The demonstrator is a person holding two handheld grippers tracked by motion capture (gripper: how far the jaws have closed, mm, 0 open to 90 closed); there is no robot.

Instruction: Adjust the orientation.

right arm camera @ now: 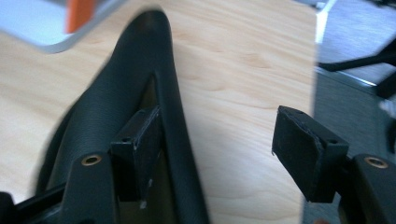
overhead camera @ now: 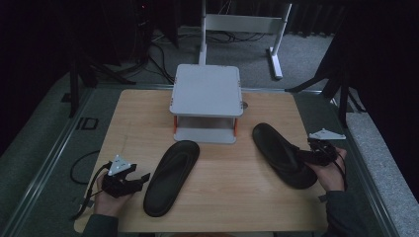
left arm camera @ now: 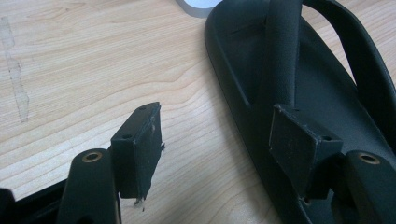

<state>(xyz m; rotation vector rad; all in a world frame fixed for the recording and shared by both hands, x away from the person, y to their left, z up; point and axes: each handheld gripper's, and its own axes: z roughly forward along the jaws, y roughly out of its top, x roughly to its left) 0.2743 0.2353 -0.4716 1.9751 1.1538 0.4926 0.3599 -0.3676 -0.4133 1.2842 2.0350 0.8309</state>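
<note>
The left gripper (overhead camera: 145, 177) hangs spread beside the left sandal (overhead camera: 172, 176) flat on the table (overhead camera: 133, 118). The right gripper (overhead camera: 302, 157), jaws apart, straddles the right sandal (overhead camera: 281, 153)'s edge, seemingly not pinching yet, to carry it toward the white stand (overhead camera: 206, 89).

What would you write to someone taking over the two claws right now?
Left claw: open, one jaw over the edge of the left black rubber flip-flop, not gripping.
Right claw: open, straddling the outer edge of the right black rubber flip-flop, pads not pressing.
Both flip-flops lie on the light wooden table, before the small white two-level shelf.
Done: nothing shelved.
Left: probably grip and move both.
</note>
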